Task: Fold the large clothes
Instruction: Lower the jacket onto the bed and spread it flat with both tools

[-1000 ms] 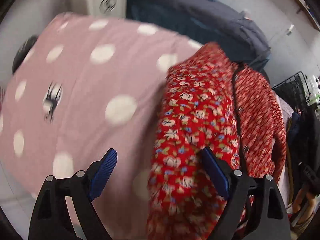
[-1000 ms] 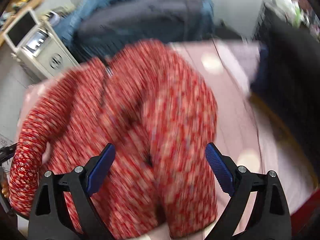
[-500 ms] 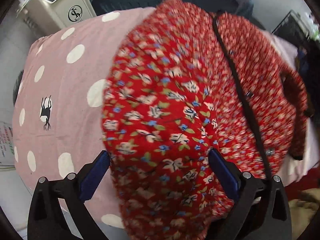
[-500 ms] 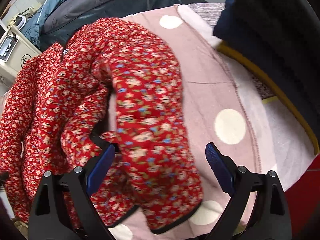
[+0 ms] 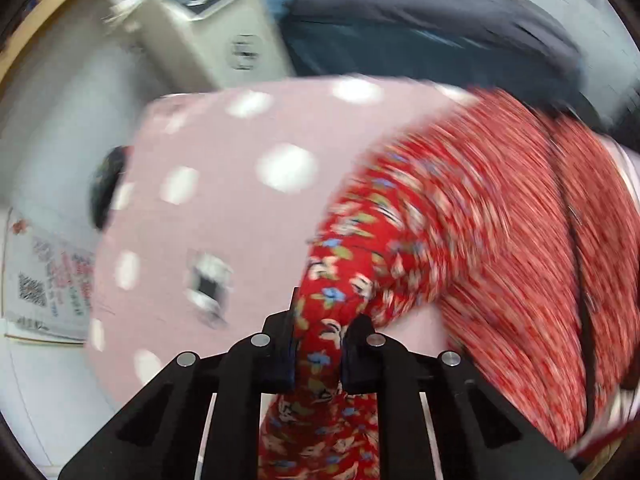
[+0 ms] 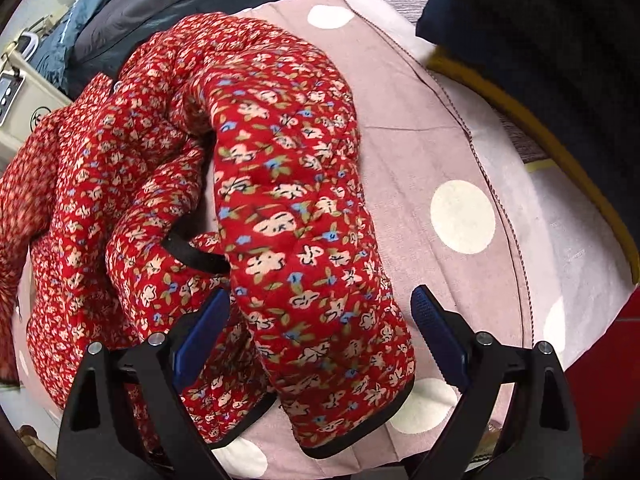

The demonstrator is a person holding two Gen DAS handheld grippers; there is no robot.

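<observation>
A red floral quilted jacket with black trim lies crumpled on a pink bedspread with white dots. In the left wrist view, which is motion-blurred, my left gripper is shut on a bunched fold of the red jacket; the cloth is squeezed between the black jaws and trails off to the right. In the right wrist view my right gripper is open, its blue pads standing either side of a sleeve that ends in a black-edged cuff. The pads do not press on the sleeve.
A beige appliance stands beyond the bed's far left corner. Dark grey and blue bedding is heaped at the back. Dark clothes and a yellow rim lie along the bed's right. A printed paper lies on the floor, left.
My left gripper went from wide open over the jacket to shut on a fold of it and swept sideways. The right gripper sank slightly over the sleeve and stayed open.
</observation>
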